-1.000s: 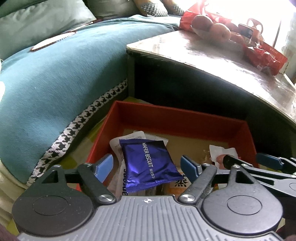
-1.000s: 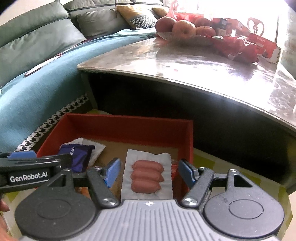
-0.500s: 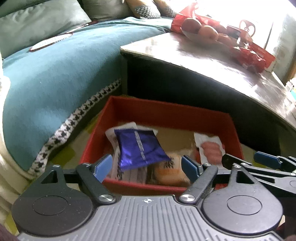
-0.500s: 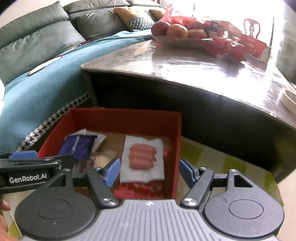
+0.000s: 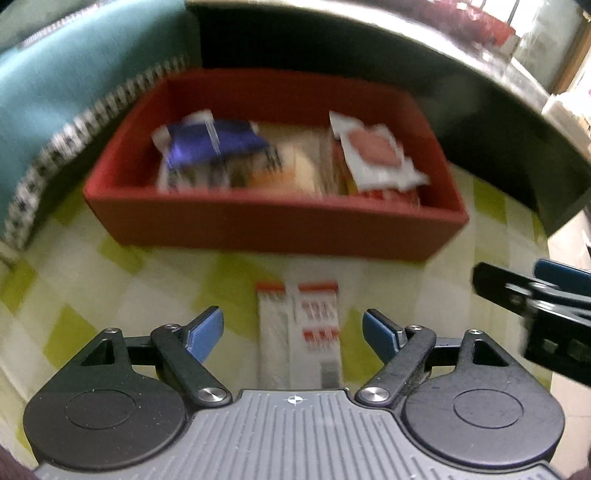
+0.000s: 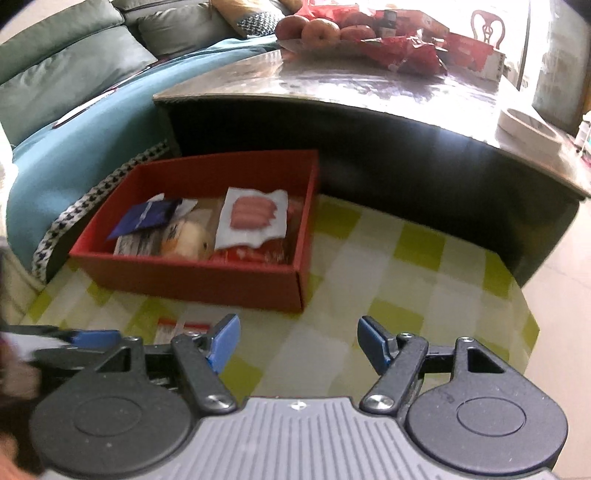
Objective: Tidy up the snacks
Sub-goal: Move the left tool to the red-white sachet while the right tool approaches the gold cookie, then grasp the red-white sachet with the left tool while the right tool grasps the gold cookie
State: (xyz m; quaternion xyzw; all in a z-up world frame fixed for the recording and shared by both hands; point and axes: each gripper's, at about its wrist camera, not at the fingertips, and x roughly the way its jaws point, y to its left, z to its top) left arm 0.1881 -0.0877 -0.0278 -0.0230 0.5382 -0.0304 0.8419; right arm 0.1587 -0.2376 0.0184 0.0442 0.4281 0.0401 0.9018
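White, red-printed snack packet point(image 5: 299, 332) lies flat on checked mat point(image 5: 110, 295).

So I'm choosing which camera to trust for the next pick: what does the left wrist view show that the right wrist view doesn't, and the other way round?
Only the left wrist view shows the whole white-and-red snack packet lying on the yellow-green checked mat, straight ahead of the open left gripper.

Only the right wrist view shows the apples, red wrappers and white bowl on the glossy tabletop, with the open right gripper empty.

Both show the red cardboard box holding the blue biscuit packet and the white sausage pack.
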